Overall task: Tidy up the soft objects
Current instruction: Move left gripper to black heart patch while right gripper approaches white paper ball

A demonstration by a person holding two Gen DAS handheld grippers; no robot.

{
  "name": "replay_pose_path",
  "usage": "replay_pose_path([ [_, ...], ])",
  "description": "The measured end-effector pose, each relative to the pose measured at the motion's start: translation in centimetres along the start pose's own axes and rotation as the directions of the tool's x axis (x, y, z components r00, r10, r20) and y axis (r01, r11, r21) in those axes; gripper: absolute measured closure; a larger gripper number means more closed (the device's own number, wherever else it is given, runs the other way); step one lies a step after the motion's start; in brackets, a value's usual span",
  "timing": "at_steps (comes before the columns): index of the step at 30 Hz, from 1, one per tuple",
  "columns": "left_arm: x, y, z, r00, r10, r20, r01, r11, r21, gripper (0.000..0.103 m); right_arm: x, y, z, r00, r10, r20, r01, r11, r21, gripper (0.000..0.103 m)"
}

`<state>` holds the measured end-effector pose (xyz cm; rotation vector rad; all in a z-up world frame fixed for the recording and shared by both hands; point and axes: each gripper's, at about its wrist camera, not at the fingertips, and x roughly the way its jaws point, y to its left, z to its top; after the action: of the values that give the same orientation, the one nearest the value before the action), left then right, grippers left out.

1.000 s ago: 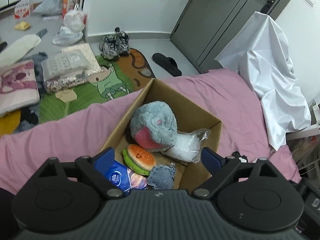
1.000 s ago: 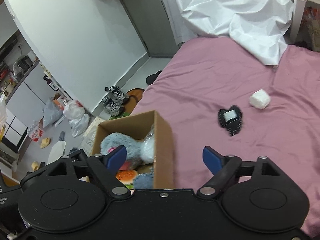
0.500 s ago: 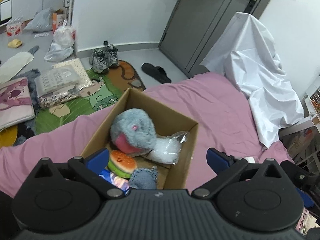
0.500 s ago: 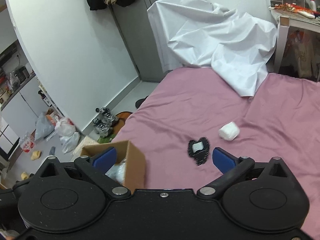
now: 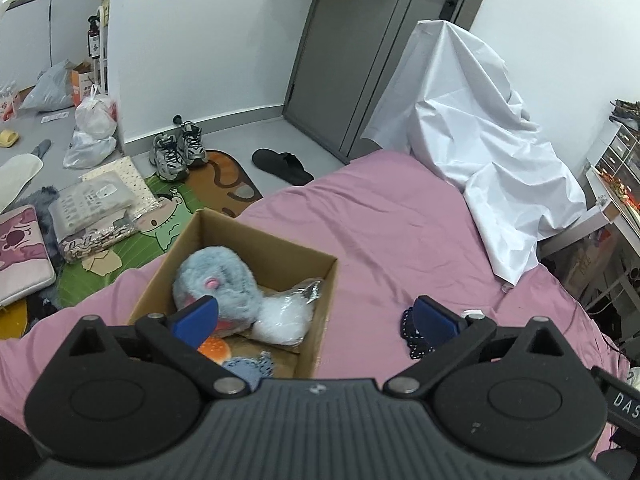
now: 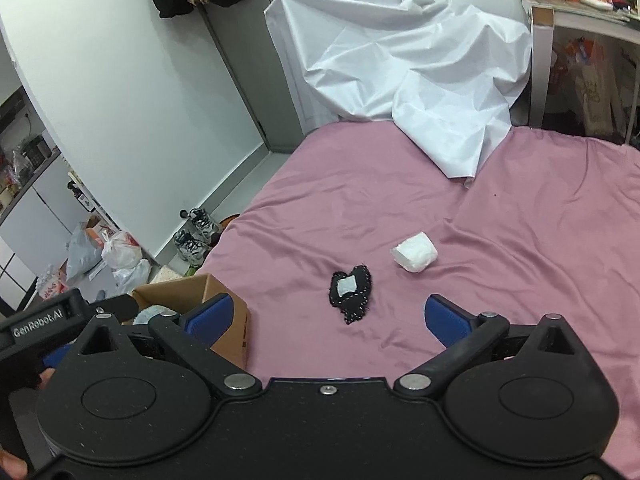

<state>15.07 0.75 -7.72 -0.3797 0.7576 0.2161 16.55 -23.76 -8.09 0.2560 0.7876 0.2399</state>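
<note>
Hovering spread and empty, the right tool (image 6: 328, 318) frames a black patch (image 6: 351, 293) at centre frame, the left tool (image 5: 316, 316) likewise spread above the cardboard box (image 5: 320, 320).

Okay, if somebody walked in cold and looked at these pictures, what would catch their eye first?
Probably the pink bedsheet filling both views, with an open cardboard box at its floor-side edge holding a fluffy grey plush. Then two loose items on the sheet beyond the right gripper: a black heart-shaped pouch and a small white bundle.
</note>
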Motion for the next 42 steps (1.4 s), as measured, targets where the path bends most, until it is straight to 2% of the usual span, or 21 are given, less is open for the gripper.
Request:
replay_pose_path([
  [10,1.2,-3.8,0.4,0.999,0.027,-0.032,-0.025,0.997,0.073,0.0,1.5,-4.2,0.9,1.0,0.005,0.009,-0.005,0.998,0.058,0.0],
  [19,3.5,-6.9,-0.1,0.999,0.007,-0.049,-0.001,0.993,0.117,0.0,4.1,-7.7,0.1,0.999,-0.007,0.032,0.003,0.994,0.113,0.001],
  [23,5.3,-7.9,-0.6,0.997,0.042,-0.065,-0.033,0.991,0.126,0.0,5.1,-8.6,0.0,0.999,-0.023,0.026,0.02,0.994,0.109,0.003],
  [28,7.4,-9.3,-1.2,0.996,0.034,-0.079,-0.023,0.99,0.138,0.0,6.4,-9.9,0.3,1.0,0.02,0.024,-0.024,0.986,0.163,0.004],
  [33,9.4,-10.5,-1.9,0.997,0.048,-0.064,-0.038,0.989,0.144,0.001,8.1,-10.3,0.6,1.0,0.007,0.011,-0.008,0.992,0.129,0.012],
  [42,13.4,-11.8,-3.3,0.991,0.06,-0.117,-0.044,0.991,0.13,0.004,11.2,-12.0,1.3,0.999,0.024,-0.028,-0.021,0.991,0.132,0.023],
])
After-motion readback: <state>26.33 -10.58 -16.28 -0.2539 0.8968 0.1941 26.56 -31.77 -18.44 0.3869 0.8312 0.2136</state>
